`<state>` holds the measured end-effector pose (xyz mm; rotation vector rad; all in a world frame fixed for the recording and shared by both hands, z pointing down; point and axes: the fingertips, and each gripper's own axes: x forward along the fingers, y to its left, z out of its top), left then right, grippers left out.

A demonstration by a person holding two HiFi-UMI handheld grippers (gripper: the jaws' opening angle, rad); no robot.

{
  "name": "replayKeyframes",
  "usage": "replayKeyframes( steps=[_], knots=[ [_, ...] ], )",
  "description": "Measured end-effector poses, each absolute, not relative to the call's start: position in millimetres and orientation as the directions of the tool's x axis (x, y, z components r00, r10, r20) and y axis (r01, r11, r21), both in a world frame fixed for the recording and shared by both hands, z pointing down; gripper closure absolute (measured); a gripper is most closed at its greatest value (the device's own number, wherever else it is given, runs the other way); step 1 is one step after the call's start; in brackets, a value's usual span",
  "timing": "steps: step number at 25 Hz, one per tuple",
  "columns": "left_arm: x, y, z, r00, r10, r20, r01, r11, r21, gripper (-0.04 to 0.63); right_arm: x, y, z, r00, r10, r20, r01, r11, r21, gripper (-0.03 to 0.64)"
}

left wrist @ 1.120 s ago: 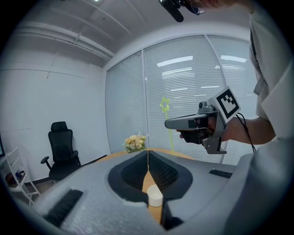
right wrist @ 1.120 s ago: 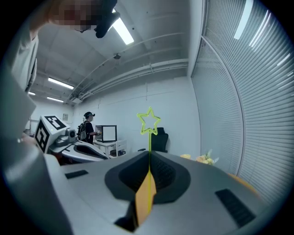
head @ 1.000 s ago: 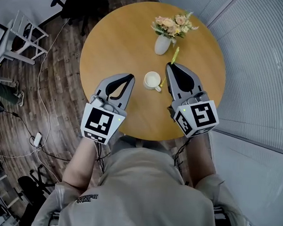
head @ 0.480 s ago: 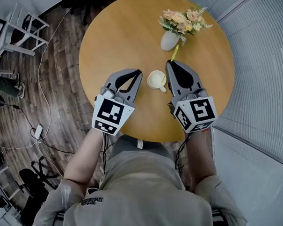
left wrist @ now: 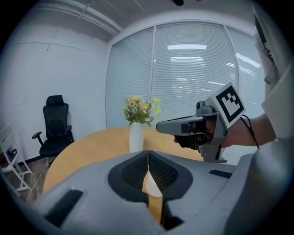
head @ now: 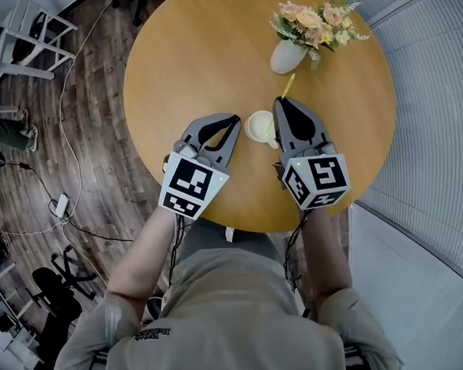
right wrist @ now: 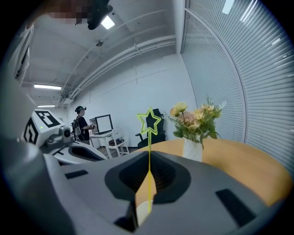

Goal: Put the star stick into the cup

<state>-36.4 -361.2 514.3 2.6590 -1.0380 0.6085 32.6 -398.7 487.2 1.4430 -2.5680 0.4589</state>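
A white cup (head: 257,125) stands on the round wooden table (head: 191,56). My right gripper (head: 280,103) is shut on the yellow-green star stick (head: 287,85), just right of the cup. The stick slants, and its lower end (head: 266,131) lies over the cup's right side; I cannot tell if it is inside. In the right gripper view the star (right wrist: 149,121) stands above the closed jaws, with the cup (right wrist: 144,209) showing below them. My left gripper (head: 236,119) is shut and holds nothing, its tip close to the cup's left side. The cup (left wrist: 154,186) shows through that gripper's gap.
A white vase (head: 286,57) of flowers (head: 315,20) stands just beyond the cup and stick. The table's near edge (head: 245,223) is right behind both grippers. Wood floor, cables and chairs lie to the left. A person (right wrist: 81,123) stands at a far desk.
Both grippers have closed in on the cup, the left one sliding right toward it. The stick's lower end has come over the cup.
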Motion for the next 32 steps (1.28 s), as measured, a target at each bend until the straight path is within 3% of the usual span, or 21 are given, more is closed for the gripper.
replayKeyframes(
  steps=[9,18,32],
  knots=[
    [-32,-348,550,0.676,-0.542,0.499,-0.668,-0.737,0.104,0.572,34,-396,546,-0.478,-0.816,0.324,-0.878,0.431,-0.209,0.586],
    [-37,-340,555,0.676,-0.532,0.51,-0.664,-0.739,0.111,0.572,32,-381,579,-0.456,-0.773,0.442,-0.889,0.419,-0.185,0.584],
    [-42,-322,535,0.677,-0.556,0.483,-0.673,-0.733,0.1,0.572,42,-357,566,-0.404,-0.784,0.471,-0.913,0.373,-0.162,0.583]
  ],
)
